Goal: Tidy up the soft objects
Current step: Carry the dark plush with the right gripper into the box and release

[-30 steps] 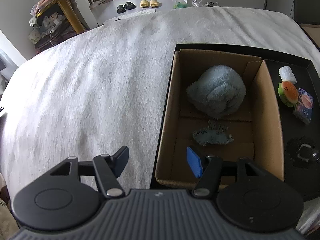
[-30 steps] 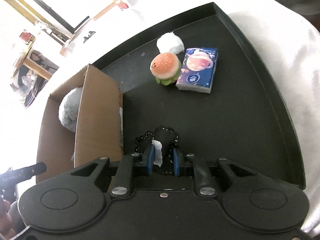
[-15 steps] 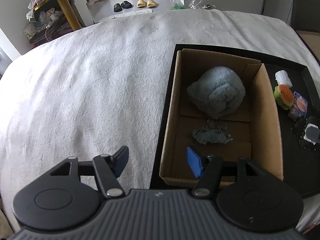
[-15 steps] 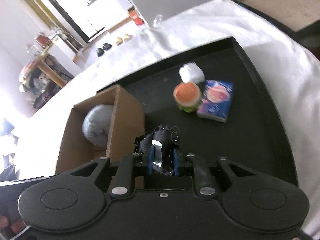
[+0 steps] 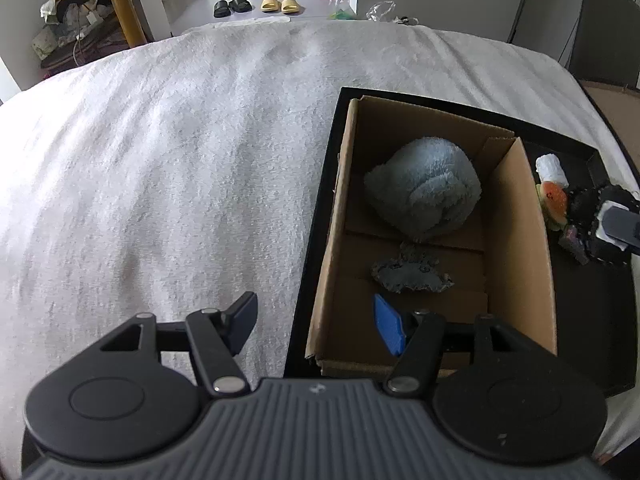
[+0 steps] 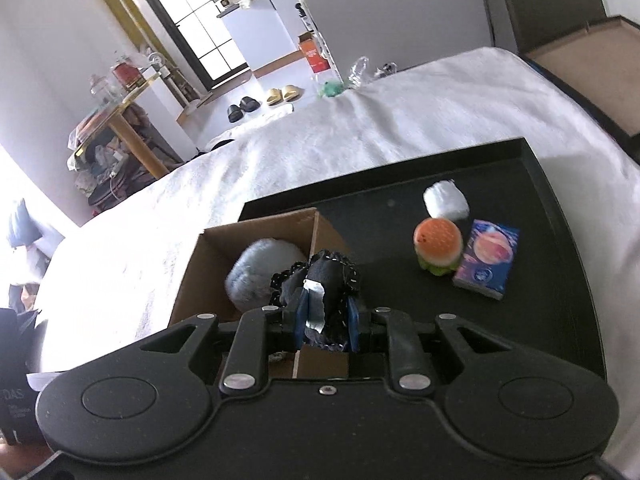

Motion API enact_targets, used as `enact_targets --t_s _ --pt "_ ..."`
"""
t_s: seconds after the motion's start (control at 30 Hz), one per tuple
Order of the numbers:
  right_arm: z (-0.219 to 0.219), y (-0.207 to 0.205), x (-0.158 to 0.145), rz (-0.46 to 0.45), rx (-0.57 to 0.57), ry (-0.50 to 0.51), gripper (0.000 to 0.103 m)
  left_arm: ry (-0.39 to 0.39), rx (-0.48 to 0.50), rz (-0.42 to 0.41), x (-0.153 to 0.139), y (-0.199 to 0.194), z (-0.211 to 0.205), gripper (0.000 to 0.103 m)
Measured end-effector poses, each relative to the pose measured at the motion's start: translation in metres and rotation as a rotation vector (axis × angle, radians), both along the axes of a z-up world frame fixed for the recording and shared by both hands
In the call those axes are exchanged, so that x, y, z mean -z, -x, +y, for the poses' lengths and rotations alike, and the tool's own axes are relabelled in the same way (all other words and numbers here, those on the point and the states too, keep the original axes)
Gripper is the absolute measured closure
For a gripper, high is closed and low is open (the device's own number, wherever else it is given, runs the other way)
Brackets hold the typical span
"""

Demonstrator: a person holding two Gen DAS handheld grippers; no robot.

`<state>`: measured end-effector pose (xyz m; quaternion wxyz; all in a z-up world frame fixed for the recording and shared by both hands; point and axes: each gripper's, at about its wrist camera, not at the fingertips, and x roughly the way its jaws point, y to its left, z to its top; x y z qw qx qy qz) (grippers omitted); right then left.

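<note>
Carrying a black pouch (image 6: 320,280) pinched between its fingers, the right gripper (image 6: 325,322) hung above the right wall of the box (image 6: 192,280), with the pouch lifted off the tray (image 6: 560,300). A strip of grey tape or label showed on the pouch's near face. In the left wrist view the same pouch (image 5: 592,220) appeared in the air just right of the box (image 5: 520,240), over the tray (image 5: 580,320).

The left gripper (image 5: 316,322) was empty, its fingers spread wide, one over the white blanket (image 5: 160,160) and the other over the box's near end. Inside the box lay a blue towel (image 5: 424,192) bundled at the far end and a small grey rag (image 5: 408,274) nearer the middle. Still on the tray were a burger toy (image 6: 438,246), a white roll (image 6: 446,200) touching or just behind it, and a tissue pack (image 6: 486,258) just beside it on the right.

The step in hand looked like the transfer of the pouch into the box. The next move probably called for shifting the right gripper leftward past the wall, lowering it over the bare floor near the rag, and only then releasing. Letting go too soon risked the pouch snagging on the wall's edge or falling back onto the tray.
</note>
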<state>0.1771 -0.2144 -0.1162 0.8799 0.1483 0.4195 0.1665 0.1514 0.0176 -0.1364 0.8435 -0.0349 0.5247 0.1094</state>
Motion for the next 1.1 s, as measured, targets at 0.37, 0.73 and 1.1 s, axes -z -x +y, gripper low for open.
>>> enact_targets --t_s 0.37,0.73,1.1 --pt "0.043 -0.005 -0.005 0.006 -0.061 0.055 0.08 0.082 0.011 -0.017 0.009 -0.001 0.012 0.044" --pt "0.072 -0.011 0.0 0.02 -0.085 0.12 0.08 0.182 0.01 -0.013 0.019 -0.002 0.025 0.09" --pt "0.062 -0.01 -0.002 0.035 -0.078 0.159 0.066 0.193 0.012 -0.019 0.02 -0.002 0.03 0.091"
